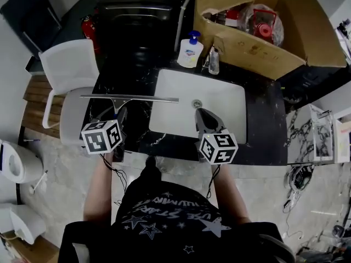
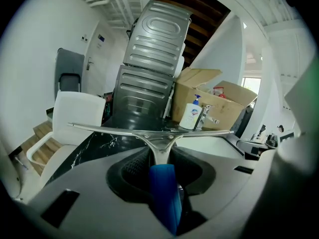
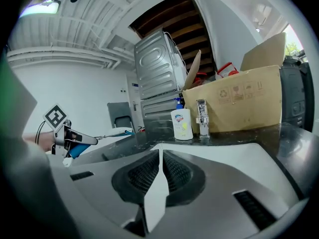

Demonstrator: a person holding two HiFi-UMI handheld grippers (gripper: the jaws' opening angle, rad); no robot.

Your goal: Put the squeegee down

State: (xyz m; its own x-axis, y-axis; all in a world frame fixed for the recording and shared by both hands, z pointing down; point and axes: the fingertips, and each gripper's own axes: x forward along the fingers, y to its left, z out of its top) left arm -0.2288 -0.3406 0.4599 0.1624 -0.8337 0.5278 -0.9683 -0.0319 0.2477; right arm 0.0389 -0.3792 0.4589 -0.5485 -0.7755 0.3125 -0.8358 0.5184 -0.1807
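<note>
The squeegee has a long metal blade and a blue handle. It hangs over the left part of the black marble counter, its blade level and reaching over the white sink's left edge. My left gripper is shut on the blue handle, and the metal neck sticks out ahead of the jaws. My right gripper hovers over the sink's front, shut with nothing in it; its jaws meet in a thin line. The right gripper view shows the left gripper with the squeegee at far left.
A soap bottle and a tap stand at the sink's back edge. Behind them sits an open cardboard box and a metal appliance. A white chair stands left of the counter.
</note>
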